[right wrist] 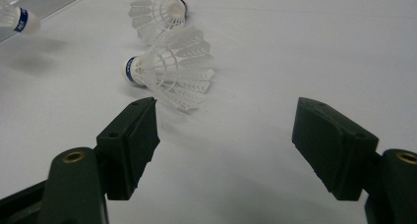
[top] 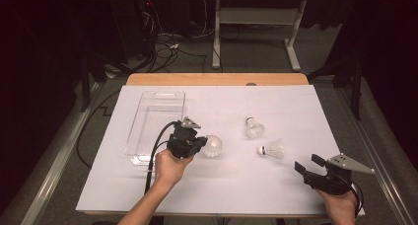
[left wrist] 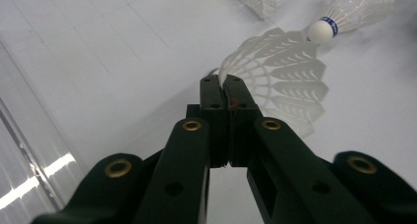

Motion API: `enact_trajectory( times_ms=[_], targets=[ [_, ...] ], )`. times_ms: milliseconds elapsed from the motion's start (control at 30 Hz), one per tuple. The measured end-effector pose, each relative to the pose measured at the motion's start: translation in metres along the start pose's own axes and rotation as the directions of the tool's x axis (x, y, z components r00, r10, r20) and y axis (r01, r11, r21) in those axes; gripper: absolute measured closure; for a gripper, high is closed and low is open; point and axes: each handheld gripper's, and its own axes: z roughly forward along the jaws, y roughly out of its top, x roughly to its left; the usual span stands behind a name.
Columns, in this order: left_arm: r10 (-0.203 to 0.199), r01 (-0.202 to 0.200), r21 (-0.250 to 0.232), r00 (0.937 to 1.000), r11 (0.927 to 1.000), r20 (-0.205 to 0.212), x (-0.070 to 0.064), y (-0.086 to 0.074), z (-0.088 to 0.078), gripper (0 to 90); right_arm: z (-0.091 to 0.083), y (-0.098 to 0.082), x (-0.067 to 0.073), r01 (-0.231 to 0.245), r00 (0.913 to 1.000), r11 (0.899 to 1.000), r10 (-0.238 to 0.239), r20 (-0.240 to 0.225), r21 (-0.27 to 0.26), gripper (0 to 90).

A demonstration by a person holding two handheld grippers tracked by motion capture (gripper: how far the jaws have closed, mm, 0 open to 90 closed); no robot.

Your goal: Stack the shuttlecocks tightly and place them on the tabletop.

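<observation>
Progress looks early: left tool [top: 201, 145] pinches one shuttlecock [top: 213, 145] beside the unfilled clear bin [top: 148, 131], two shuttlecocks lie beyond the released right tool [top: 306, 165].

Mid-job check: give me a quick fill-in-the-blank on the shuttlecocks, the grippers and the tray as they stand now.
1. The left gripper is shut on the feather edge of a ____.
2. The right gripper has its jaws ____, with nothing between them.
3. Besides the held shuttlecock, ____ more lie on the white sheet.
4. The clear tray holds ____ shuttlecocks.

Missing words: shuttlecock; open; two; no
</observation>
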Motion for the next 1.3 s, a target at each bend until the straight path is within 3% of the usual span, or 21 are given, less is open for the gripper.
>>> enact_trajectory(
  times_ms=[267,400,533,800,1300],
  targets=[
    [0.008,-0.007,-0.009,0.9999,0.9999,0.014,0.005,0.013,-0.007,88.3,0.000,0.000,0.000,0.000,1.0000,1.000,0.000,-0.004,-0.002,25.9],
    [-0.012,0.012,-0.007,0.9996,0.9999,0.027,0.012,0.017,-0.005,88.2,0.000,0.000,0.000,0.000,1.0000,1.000,0.000,-0.005,-0.003,25.9],
    [0.000,0.000,0.012,1.0000,0.9999,-0.003,0.017,0.019,-0.003,88.3,0.000,0.000,0.000,0.003,1.0000,1.000,-0.003,-0.007,-0.004,25.9],
    [0.015,-0.015,0.001,0.9993,0.9999,-0.033,0.018,0.034,-0.007,88.3,0.000,0.000,0.001,0.004,1.0000,1.000,-0.005,-0.008,-0.007,25.9],
    [-0.001,0.006,0.059,0.9962,0.9982,-0.087,0.033,0.052,0.012,88.3,-0.001,0.001,0.001,0.006,0.9999,1.000,-0.006,-0.010,-0.011,25.8]
  ],
)
